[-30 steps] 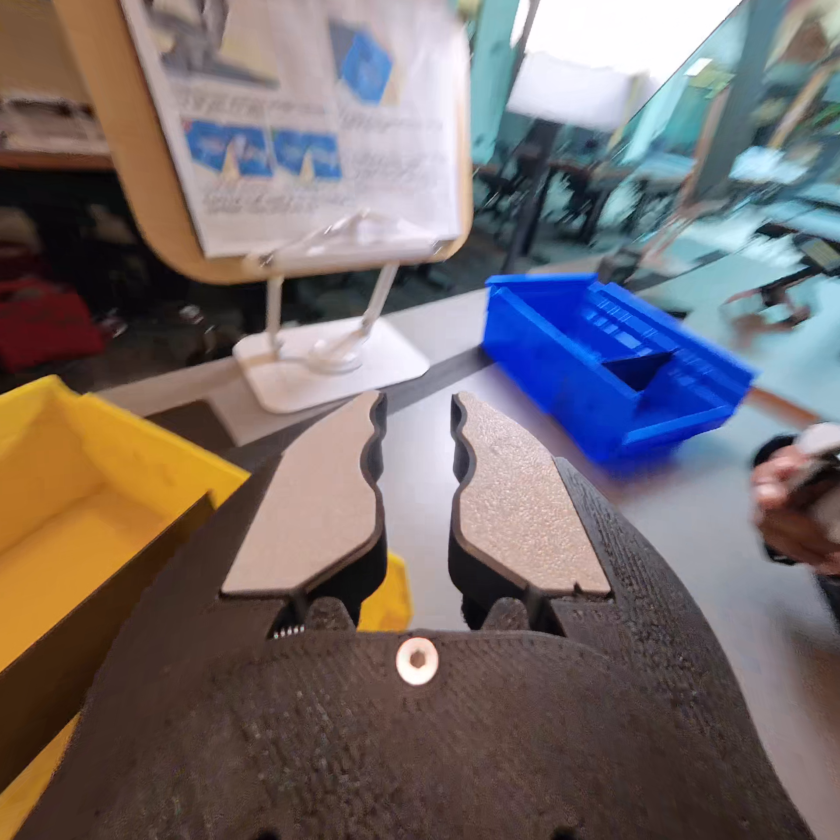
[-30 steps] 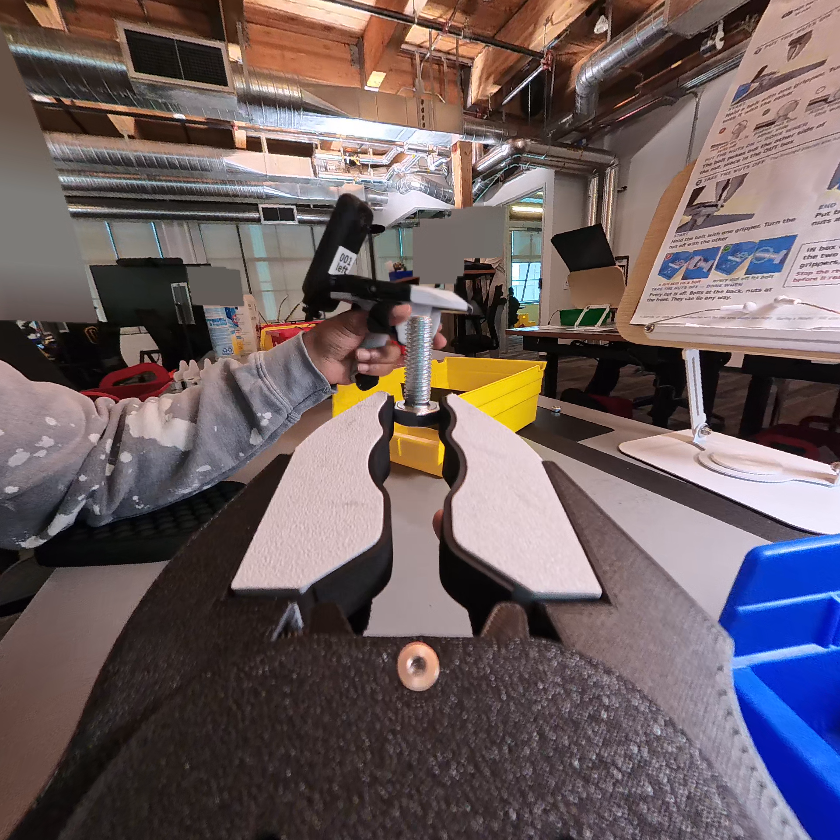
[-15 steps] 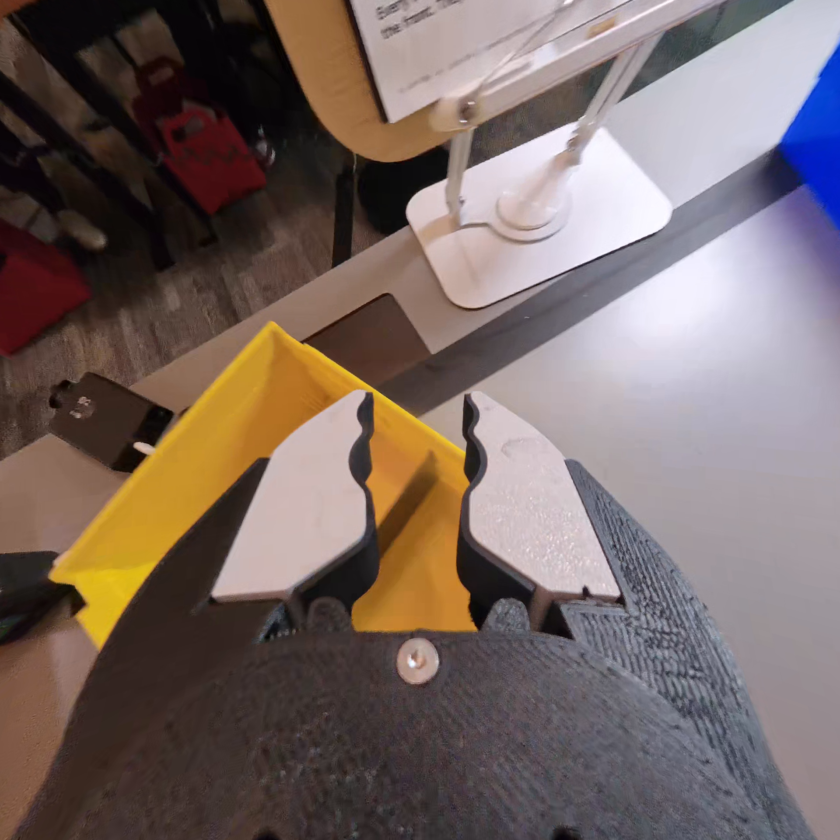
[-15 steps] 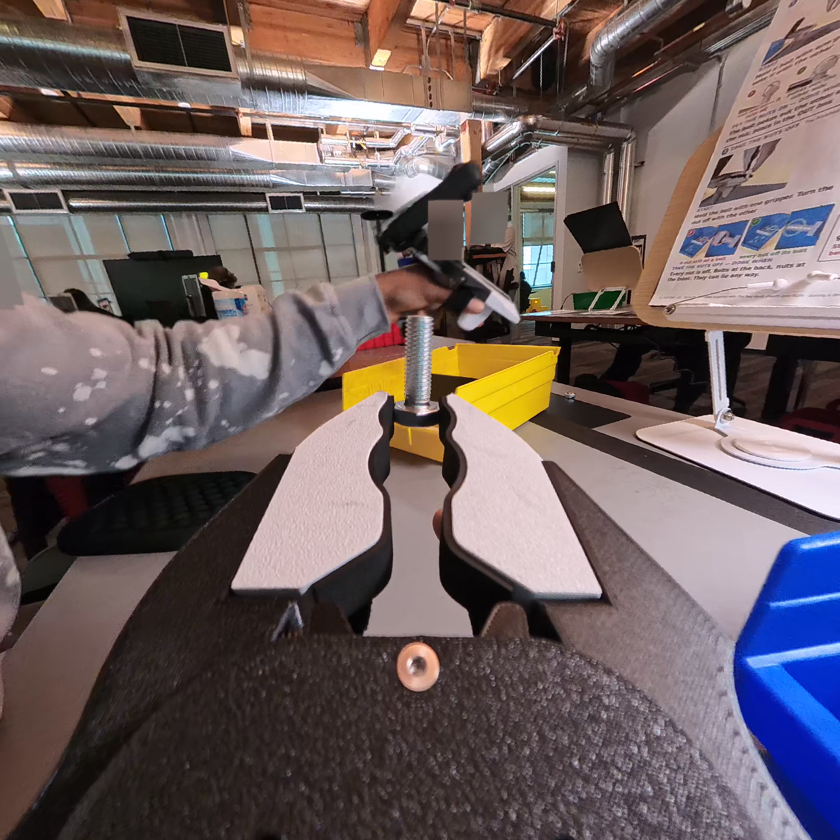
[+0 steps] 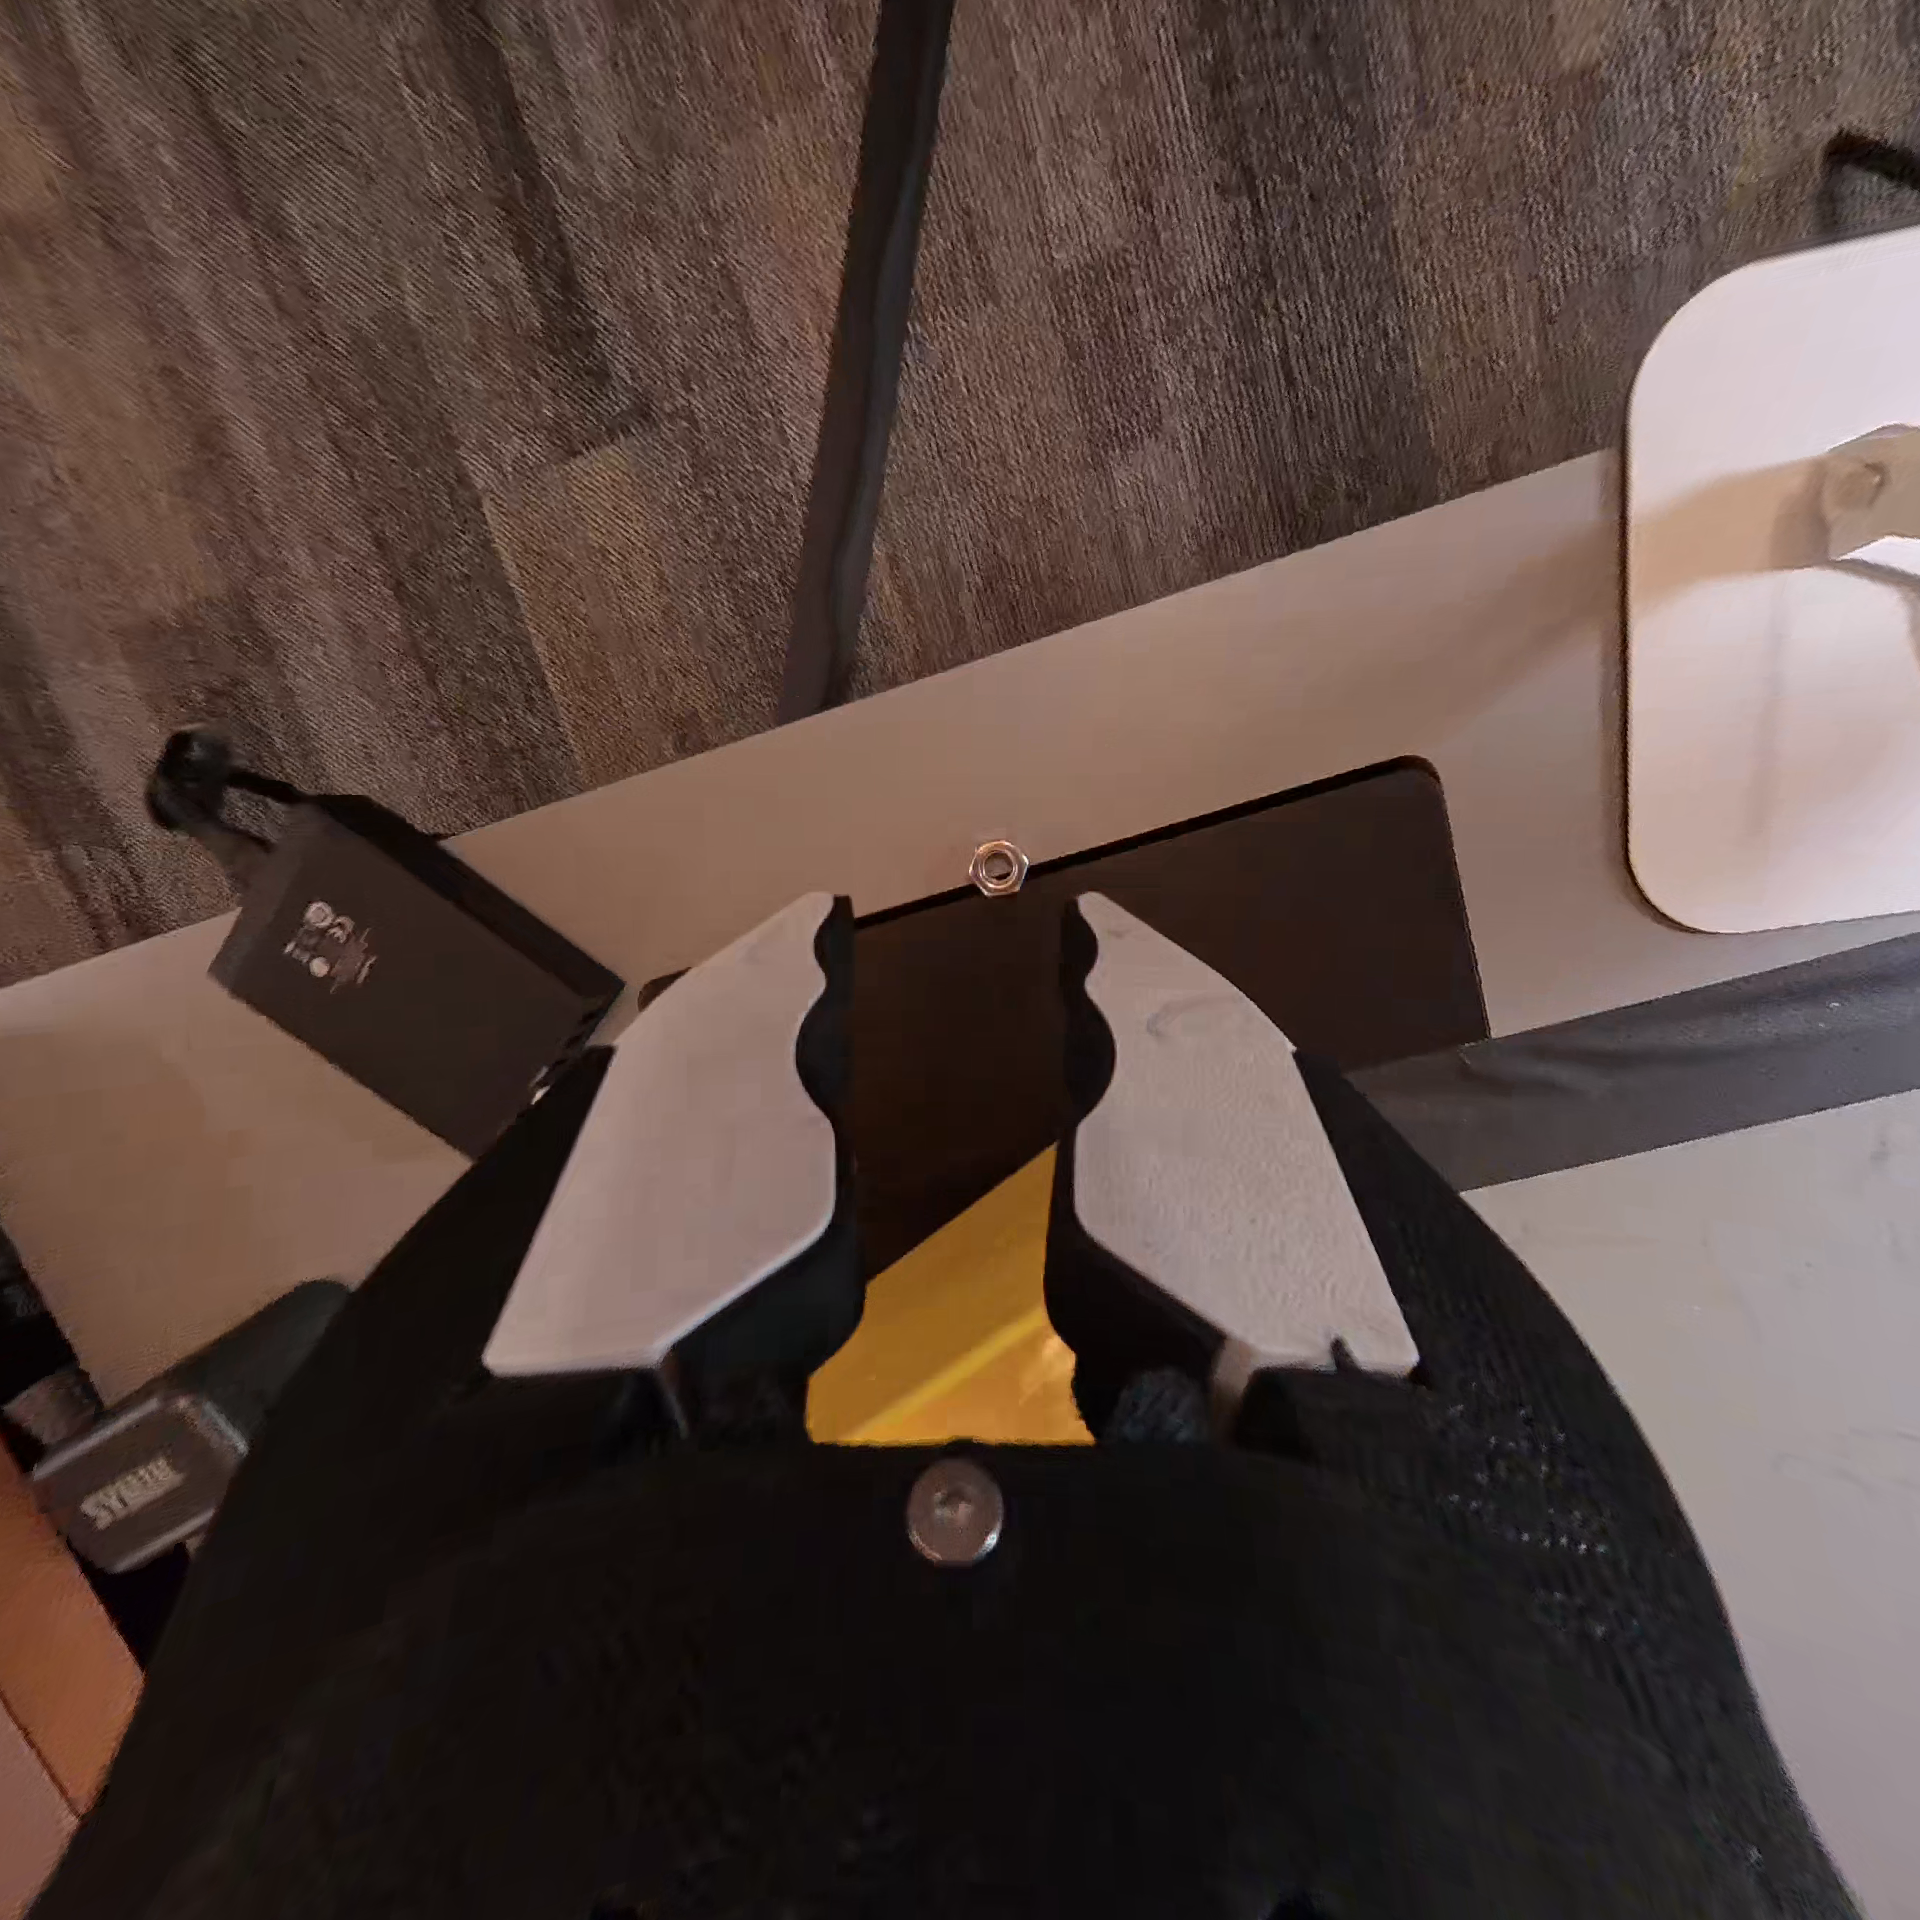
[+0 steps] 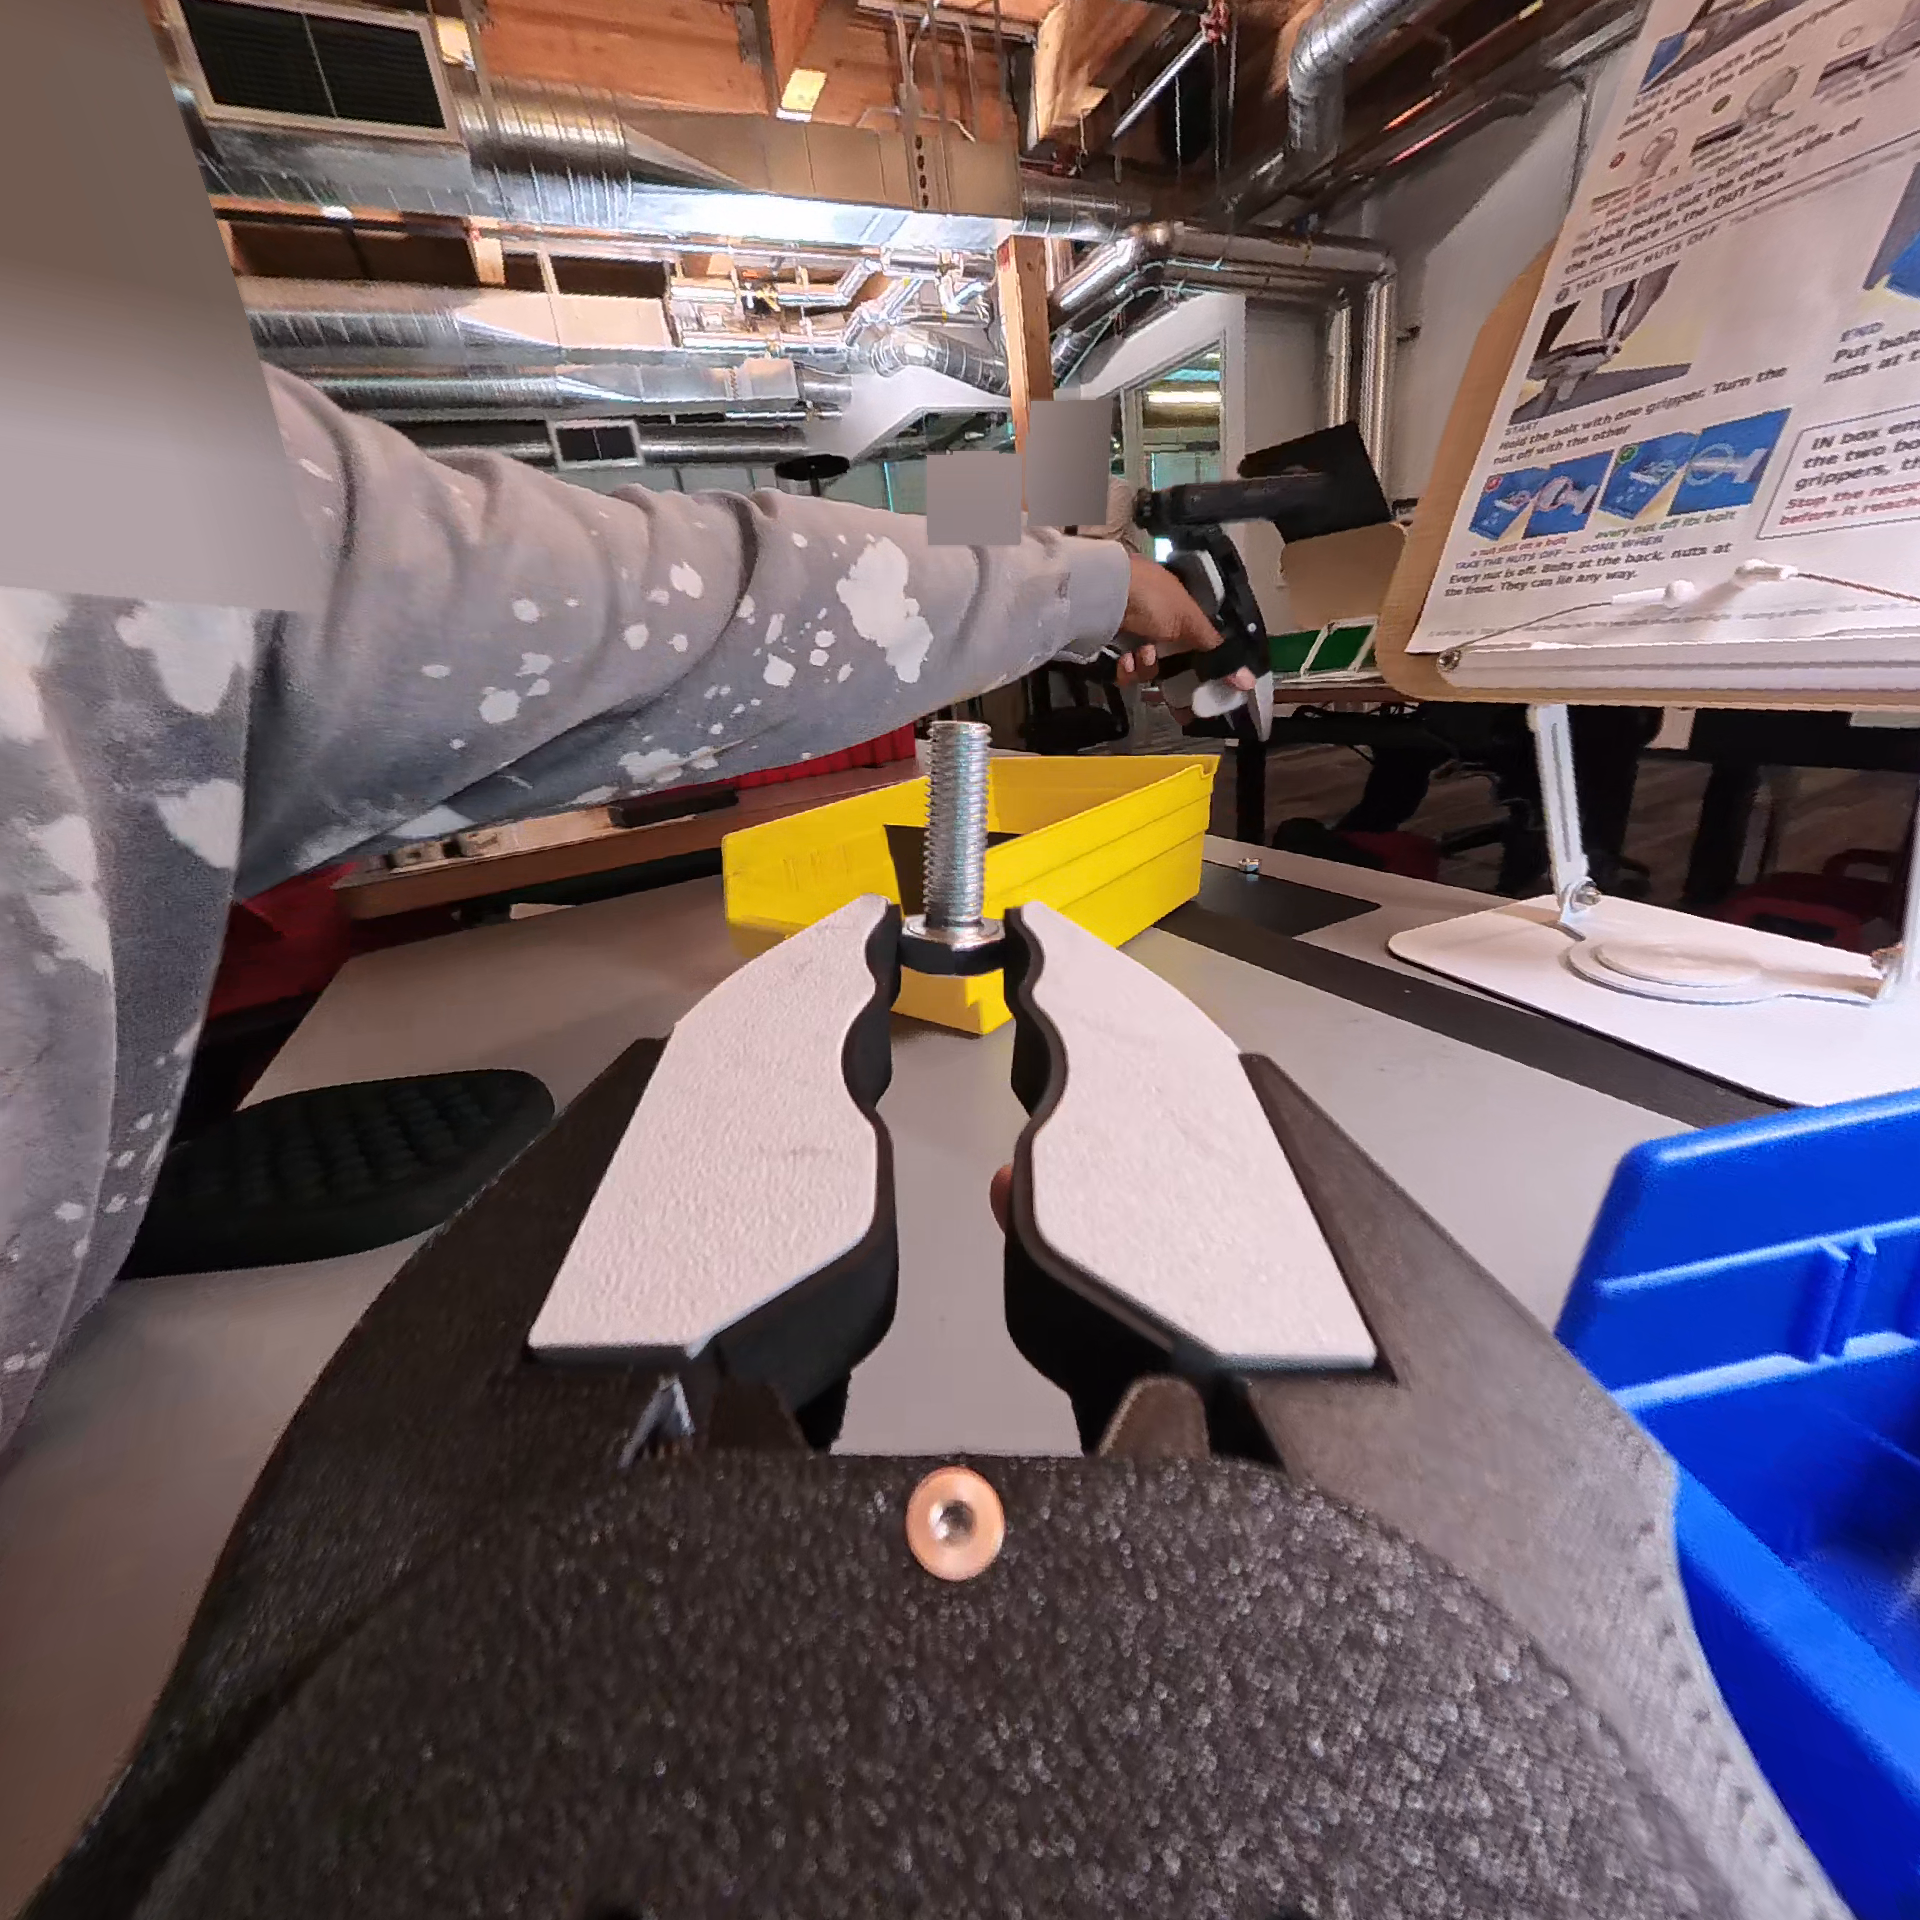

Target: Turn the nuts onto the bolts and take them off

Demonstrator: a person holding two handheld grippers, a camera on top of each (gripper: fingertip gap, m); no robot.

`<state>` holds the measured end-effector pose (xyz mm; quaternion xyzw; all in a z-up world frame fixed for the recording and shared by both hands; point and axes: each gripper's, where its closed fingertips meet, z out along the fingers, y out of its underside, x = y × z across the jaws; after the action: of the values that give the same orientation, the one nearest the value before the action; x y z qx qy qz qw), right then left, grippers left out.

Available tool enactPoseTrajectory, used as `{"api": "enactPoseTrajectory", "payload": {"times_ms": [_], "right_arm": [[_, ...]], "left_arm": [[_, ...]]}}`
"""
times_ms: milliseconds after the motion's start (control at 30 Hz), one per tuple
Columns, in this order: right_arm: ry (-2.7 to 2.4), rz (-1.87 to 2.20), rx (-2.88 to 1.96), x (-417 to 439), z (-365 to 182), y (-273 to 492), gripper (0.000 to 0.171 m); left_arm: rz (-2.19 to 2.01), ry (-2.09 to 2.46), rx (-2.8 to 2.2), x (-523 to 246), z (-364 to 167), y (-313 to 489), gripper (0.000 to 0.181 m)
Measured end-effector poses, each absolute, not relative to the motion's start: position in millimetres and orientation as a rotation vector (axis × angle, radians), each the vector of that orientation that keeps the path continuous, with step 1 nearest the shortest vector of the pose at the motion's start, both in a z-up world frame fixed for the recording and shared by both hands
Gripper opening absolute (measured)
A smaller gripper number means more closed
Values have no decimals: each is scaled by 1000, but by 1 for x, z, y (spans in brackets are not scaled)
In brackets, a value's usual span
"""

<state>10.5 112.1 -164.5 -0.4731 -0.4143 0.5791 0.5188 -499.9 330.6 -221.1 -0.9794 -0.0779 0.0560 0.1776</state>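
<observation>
1. Left wrist view now looks almost straight down past the table edge. One second ago it faced the blue bin, and half a second ago it was over the yellow bin [image 5: 951, 1340], so the left gripper [image 5: 956, 914] has swung outward and tipped down.
2. Its jaws are spread and hold nothing. Just ahead of the tips a small loose nut [image 5: 997, 868] lies at the far edge of a dark plate [image 5: 1299, 914] on the table. I judge that this nut is the next thing to pick up.
3. Right wrist view is nearly unchanged: the right gripper [image 6: 951, 940] is still pinching the head of the bolt [image 6: 958, 821], which stands upright with bare thread, no nut on it.
4. Only the right view shows the bolt, the sleeve [image 6: 623, 644] reaching across, and the blue bin [image 6: 1766, 1299] to the right of the gripper.
5. Only the left view shows the nut clearly, with a black box [image 5: 395, 966] to the left of the fingers.
</observation>
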Motion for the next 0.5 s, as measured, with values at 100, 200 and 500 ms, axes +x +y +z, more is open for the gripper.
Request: {"api": "enactPoseTrajectory", "payload": {"times_ms": [100, 200, 500], "right_arm": [[-967, 1420, -1166, 9, -168, 119, 18], [-950, 1440, -1179, 9, -169, 121, 18], [-912, 1480, -1180, 15, -164, 124, 18]], "left_arm": [[150, -158, -2899, -504, -246, 337, 40], [121, -147, -2992, -504, -267, 341, 40], [-59, -169, -3091, -497, -318, 338, 41]]}}
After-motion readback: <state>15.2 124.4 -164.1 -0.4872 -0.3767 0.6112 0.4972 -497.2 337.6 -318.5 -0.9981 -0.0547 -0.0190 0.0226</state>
